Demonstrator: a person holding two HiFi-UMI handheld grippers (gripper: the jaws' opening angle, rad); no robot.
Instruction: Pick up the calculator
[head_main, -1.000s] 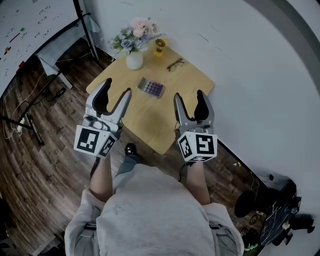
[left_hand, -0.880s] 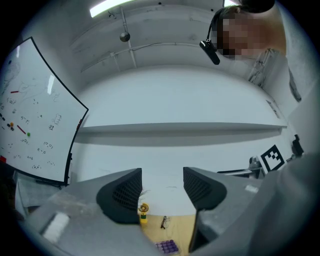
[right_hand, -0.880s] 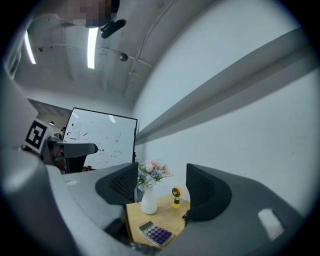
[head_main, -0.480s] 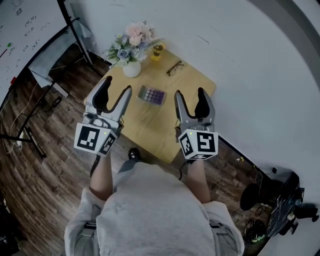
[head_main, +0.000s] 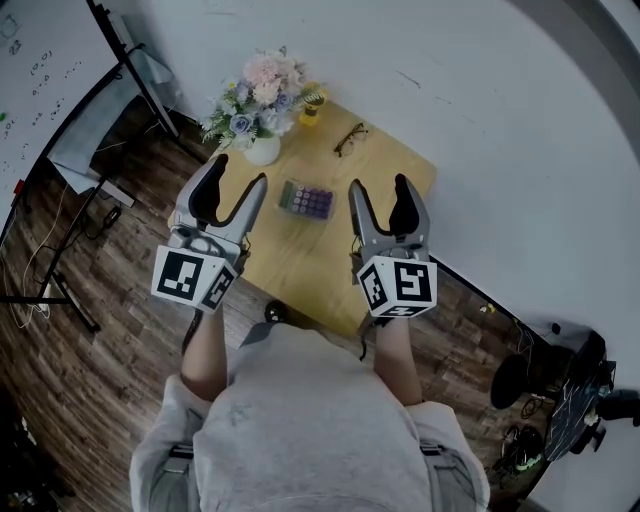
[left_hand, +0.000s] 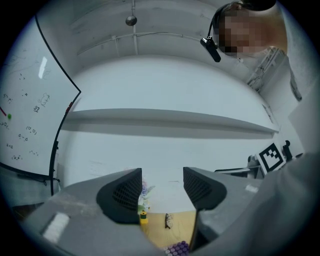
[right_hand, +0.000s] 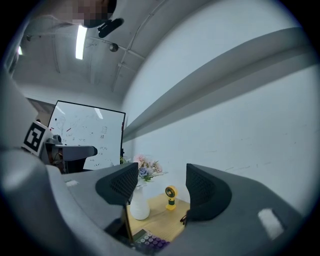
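Head view: calculator (head_main: 305, 200) mid-tabletop (head_main: 300, 270), probably light, rigid, flat; pinch its long edges. Left tool (head_main: 238, 176) and right tool (head_main: 378, 186) gape empty.

Head view: high up, looks steeply down on table (head_main: 310, 265). Gripper views: low, look level at wall (left_hand: 165, 150). All share calculator (head_main: 304, 200).

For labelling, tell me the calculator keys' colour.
Calculator keys: mostly purple, best in head view.
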